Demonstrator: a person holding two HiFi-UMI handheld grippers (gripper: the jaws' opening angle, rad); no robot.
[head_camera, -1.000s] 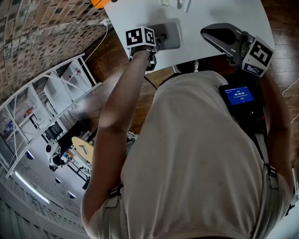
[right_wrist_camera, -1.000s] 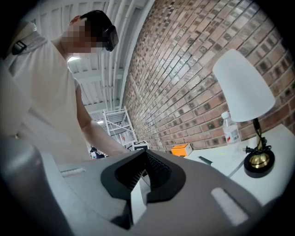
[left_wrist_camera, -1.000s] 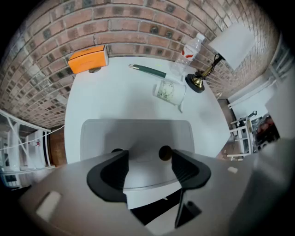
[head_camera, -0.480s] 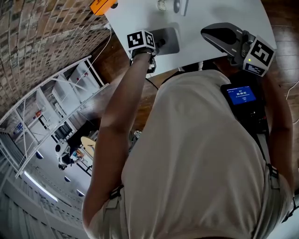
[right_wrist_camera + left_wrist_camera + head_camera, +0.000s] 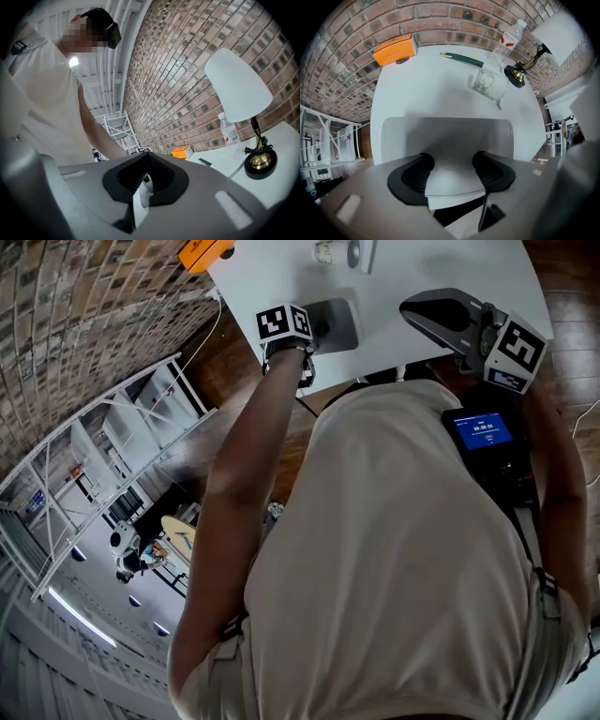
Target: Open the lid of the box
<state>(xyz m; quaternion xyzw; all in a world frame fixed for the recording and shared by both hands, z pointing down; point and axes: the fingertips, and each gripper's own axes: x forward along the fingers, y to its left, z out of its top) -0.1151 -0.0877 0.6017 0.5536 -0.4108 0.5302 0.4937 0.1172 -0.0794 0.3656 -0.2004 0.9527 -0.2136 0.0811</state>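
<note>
room: brick wall behind a round white worktop; white metal shelving on the floor off to the left.
box: flat grey plastic box at the near edge of the worktop, left of centre, lid down flat.
left tool: jaws spread, low at the box's near edge. The front lip of the box sits between the black pads; can't tell if they touch it.
right tool: jaws pressed together at the tips, nothing pinched. Held over the near right edge of the worktop, well apart from the box.
far side: orange rectangular case far left, dark green pen, small glass jar, clear plastic bottle, brass-based lamp with a white shade, far right.
person: beige shirt, black device with a blue screen on the chest.
</note>
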